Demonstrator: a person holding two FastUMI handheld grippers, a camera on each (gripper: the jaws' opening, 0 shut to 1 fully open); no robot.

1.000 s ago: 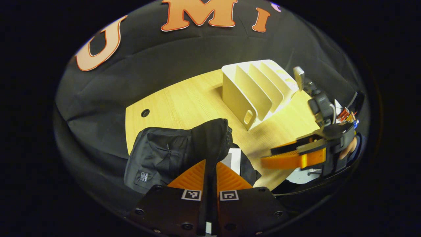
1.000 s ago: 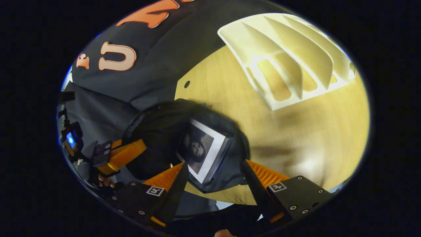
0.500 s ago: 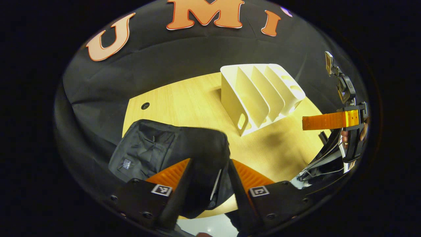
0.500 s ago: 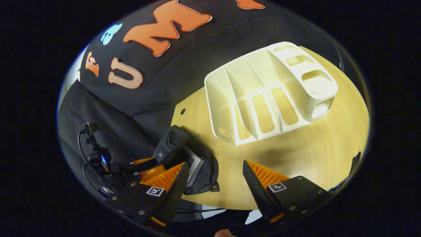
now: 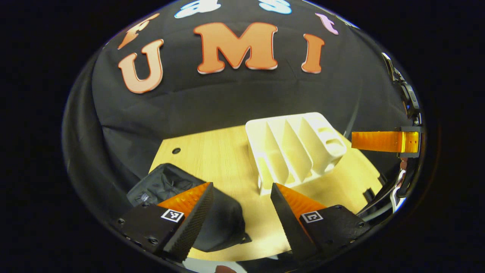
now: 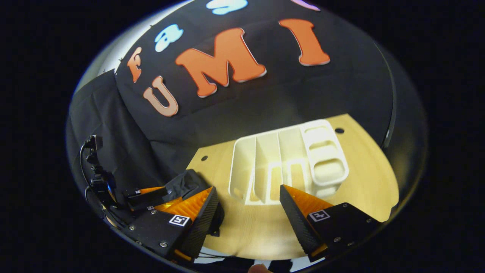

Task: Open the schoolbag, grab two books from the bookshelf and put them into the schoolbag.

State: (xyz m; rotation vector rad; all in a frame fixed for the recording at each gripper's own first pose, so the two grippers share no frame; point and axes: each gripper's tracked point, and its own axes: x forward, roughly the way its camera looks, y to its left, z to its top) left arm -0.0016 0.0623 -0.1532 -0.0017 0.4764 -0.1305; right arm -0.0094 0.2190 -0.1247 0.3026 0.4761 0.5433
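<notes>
Black schoolbag [image 5: 223, 223] beside white bookshelf [image 5: 295, 151]; left claw [image 5: 242, 216], right claw [image 6: 248, 216] both spread.

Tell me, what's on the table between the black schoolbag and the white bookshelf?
Nothing. In the left gripper view, only bare wooden table lies between the schoolbag and the bookshelf. The right gripper view shows that same gap bare.

Light wooden table [image 5: 223, 159] — small round hole [image 5: 176, 150] near its far left corner.
</notes>
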